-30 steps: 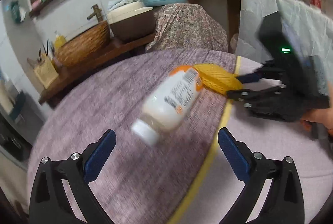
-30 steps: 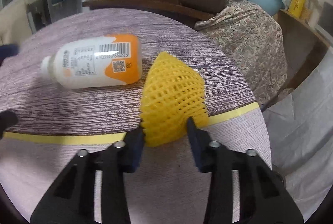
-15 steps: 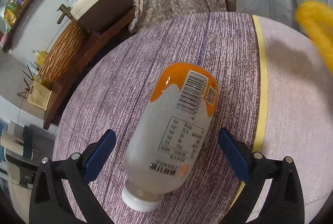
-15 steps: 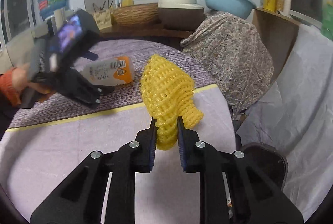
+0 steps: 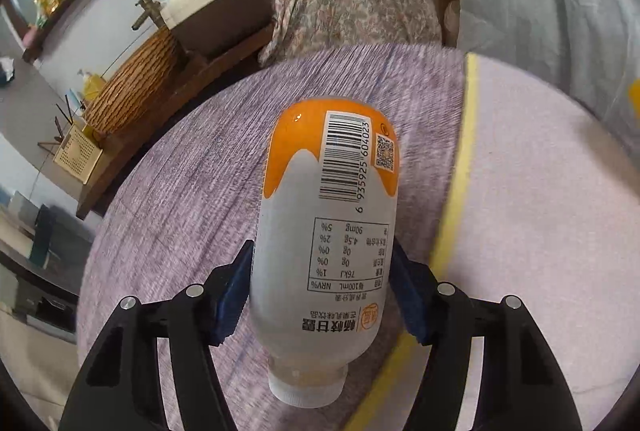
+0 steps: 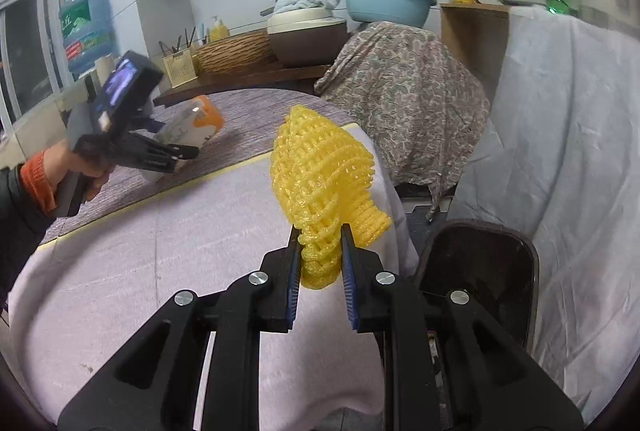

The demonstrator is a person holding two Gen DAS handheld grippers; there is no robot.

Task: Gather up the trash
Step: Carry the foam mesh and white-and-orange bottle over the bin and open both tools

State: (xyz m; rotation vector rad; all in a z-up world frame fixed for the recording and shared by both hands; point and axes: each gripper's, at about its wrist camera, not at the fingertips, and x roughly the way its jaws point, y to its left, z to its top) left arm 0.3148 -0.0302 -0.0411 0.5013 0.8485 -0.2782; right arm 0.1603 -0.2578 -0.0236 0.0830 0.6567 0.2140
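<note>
- While both tools are loaded, the open dark bin (image 6: 476, 279) sits beside the bench (image 6: 168, 243), at about 4 o'clock from the right tool (image 6: 320, 231) in its own view, near and lower
- Right tool: jaws nearly closed, pinching the narrow end of the yellow foam net (image 6: 320, 175), which stands up and fans out toward 12 o'clock, clear of the bench
- Left tool (image 5: 322, 279): jaws partly open, its 2 blue pads pressed on either side of the white and orange bottle (image 5: 326, 231)
- Bottle's long axis runs along the tool's fingers, cap at 6 o'clock toward the camera, orange base at 12 o'clock
- Judging by position, the right tool is nearer the bin, so the net likely goes in before the bottle
</note>
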